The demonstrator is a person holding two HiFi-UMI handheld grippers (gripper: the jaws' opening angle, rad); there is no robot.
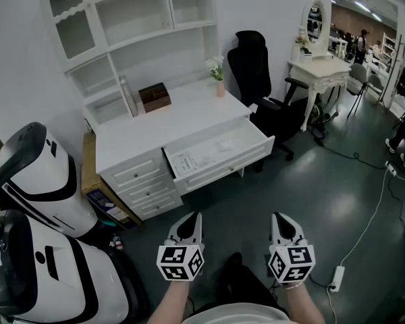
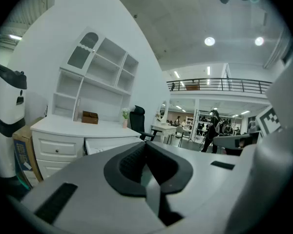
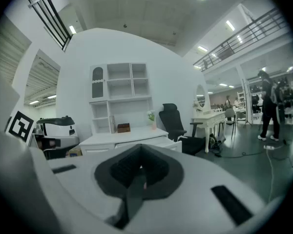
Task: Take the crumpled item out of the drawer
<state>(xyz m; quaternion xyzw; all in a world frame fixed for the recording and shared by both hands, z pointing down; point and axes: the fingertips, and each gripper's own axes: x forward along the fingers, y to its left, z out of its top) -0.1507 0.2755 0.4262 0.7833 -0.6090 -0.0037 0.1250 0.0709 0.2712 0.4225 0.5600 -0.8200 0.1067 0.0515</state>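
Observation:
In the head view the white desk (image 1: 162, 123) has its wide drawer (image 1: 223, 155) pulled open. Inside lie a small crumpled white item (image 1: 225, 144) towards the right and a printed sheet (image 1: 187, 160) at the left end. My left gripper (image 1: 192, 217) and right gripper (image 1: 281, 217) hover low over the floor, well short of the drawer, both shut and holding nothing. The left gripper view shows the left gripper (image 2: 145, 154) with its jaws together, the desk (image 2: 63, 128) beyond. The right gripper (image 3: 139, 156) also has its jaws pressed together.
A black office chair (image 1: 253, 73) stands right of the desk, and a white vanity table (image 1: 318, 69) further right. Two large white machines (image 1: 34, 181) and a cardboard box (image 1: 94, 184) crowd the left. A brown box (image 1: 154, 97), bottle (image 1: 129, 96) and flower vase (image 1: 219, 85) sit on the desk. A power strip (image 1: 336, 279) lies on the floor.

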